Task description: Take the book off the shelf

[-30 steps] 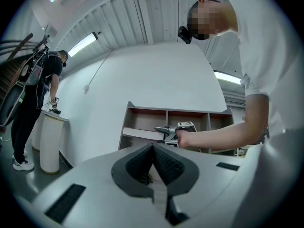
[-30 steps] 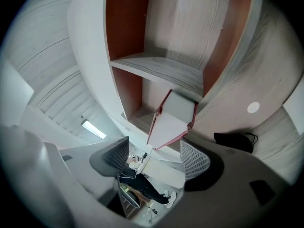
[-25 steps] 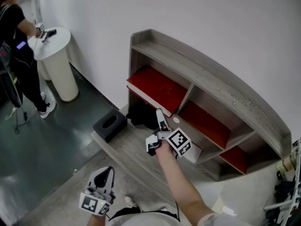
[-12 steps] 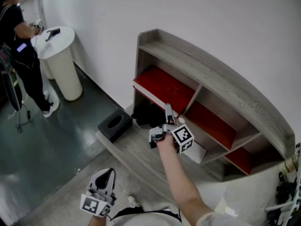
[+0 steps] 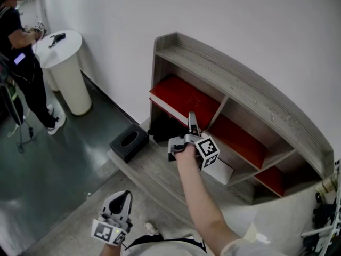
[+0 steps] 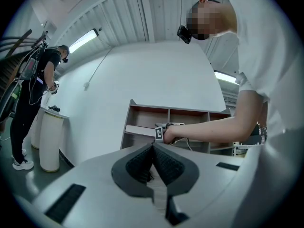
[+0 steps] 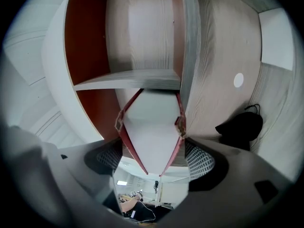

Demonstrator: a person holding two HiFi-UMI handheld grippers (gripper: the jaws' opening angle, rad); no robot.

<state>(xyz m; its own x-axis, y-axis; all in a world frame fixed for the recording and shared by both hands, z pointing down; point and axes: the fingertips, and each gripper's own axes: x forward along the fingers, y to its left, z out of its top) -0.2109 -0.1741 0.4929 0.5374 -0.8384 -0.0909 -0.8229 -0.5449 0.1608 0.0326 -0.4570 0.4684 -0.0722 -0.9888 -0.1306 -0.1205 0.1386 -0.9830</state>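
The book [image 5: 180, 96] has a red cover and a thick white page block, and its cover corners look frayed. It lies flat on the board of the upper left compartment of the grey wooden shelf [image 5: 234, 76]. Its white page edge juts out past the shelf's front.

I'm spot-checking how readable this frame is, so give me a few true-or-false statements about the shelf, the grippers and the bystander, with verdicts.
1. The jaws of the right gripper stand around the end of the red-covered book. True; they have just been opening.
2. The left gripper holds a book. False: its jaws are shut on nothing.
3. A black box sits on the low ledge of the shelf unit. True.
4. The person by the white round table is sitting. False: the person stands.
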